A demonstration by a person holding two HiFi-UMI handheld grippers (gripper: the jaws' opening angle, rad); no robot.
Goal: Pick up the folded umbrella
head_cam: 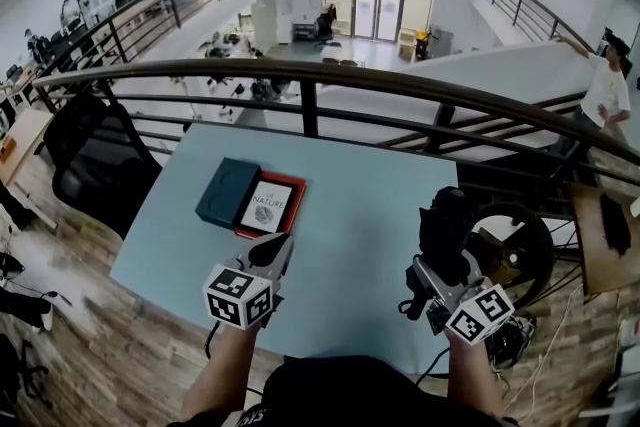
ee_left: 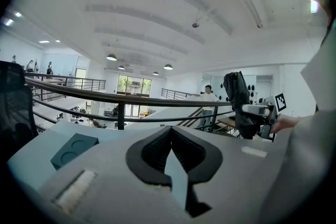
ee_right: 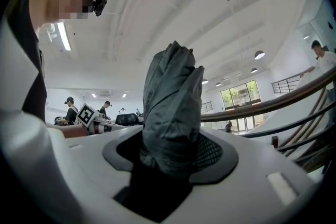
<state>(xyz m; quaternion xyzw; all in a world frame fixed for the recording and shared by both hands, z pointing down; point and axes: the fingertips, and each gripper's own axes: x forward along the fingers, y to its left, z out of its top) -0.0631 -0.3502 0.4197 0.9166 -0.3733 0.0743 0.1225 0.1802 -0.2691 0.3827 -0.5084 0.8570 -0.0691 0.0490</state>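
Pale blue table (head_cam: 370, 215) is spreading beneath both claws, with a railing (head_cam: 310, 80) beyond. Right gripper (head_cam: 443, 255) is clamping the folded umbrella (ee_right: 170, 107) upright; the pickup is looking done, needing only a steady hold. Left gripper (head_cam: 268, 253) is idling empty, jaws together, book (head_cam: 270, 205) and box (head_cam: 225, 192) just ahead, obstructing nothing.

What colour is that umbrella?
The umbrella is dark grey; the right gripper view shows it best.

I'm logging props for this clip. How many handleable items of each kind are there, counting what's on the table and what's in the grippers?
folded umbrella: 1
teal box: 1
red-edged book: 1
Total: 3
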